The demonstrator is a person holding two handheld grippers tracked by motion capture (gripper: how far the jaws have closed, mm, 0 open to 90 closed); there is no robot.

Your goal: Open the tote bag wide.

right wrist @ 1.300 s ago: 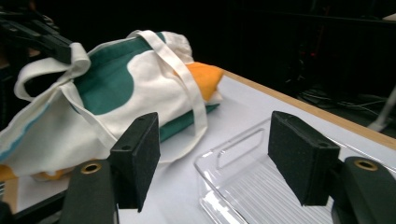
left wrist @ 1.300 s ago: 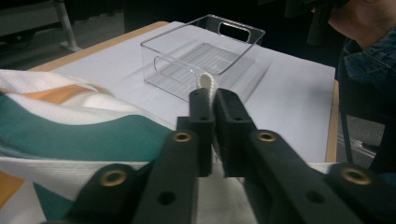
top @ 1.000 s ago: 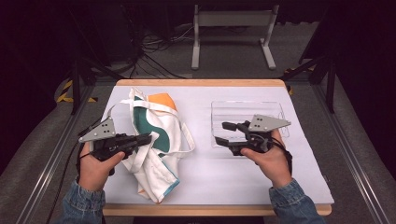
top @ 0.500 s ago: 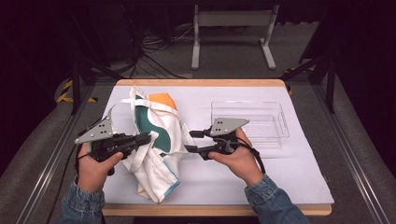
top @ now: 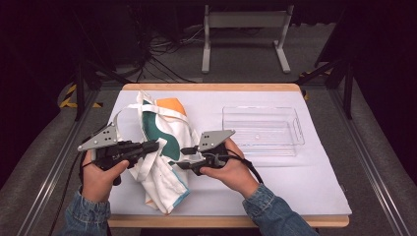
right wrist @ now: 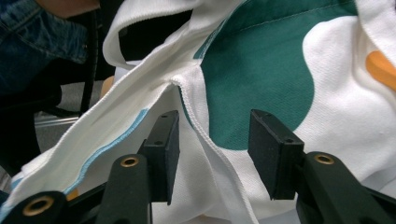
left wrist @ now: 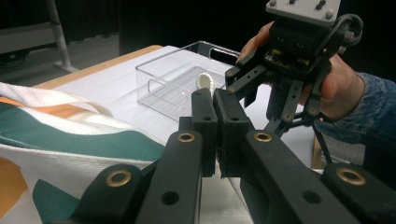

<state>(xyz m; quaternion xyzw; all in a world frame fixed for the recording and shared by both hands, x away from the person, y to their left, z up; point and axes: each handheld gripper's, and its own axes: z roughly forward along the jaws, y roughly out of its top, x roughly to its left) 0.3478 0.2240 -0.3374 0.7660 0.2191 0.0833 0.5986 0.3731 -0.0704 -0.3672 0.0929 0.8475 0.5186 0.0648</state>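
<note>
A white cloth bag (top: 164, 162) with green and orange patches lies crumpled on the left half of the table. My left gripper (top: 156, 145) rests on its left side, its jaws together in the left gripper view (left wrist: 216, 100); the bag (left wrist: 70, 140) lies beside and beneath them, and I see no cloth between the pads. From the right, my right gripper (top: 181, 158) reaches the bag. Its jaws (right wrist: 212, 140) have just been closing and stand apart astride the bag's hemmed edge (right wrist: 205, 130), pads not pressing. The right gripper (left wrist: 252, 86) faces the left one closely.
A clear plastic tray (top: 297, 130) sits at the table's right back, with a small white ridged object (left wrist: 204, 80) inside. A white cover (top: 295, 182) spreads over the wooden table. Behind the table stands a metal frame (top: 243, 19) among cables.
My right gripper has travelled left from in front of the tray to the bag's right edge, with its jaws narrower. The left gripper and the bag have stayed put.
</note>
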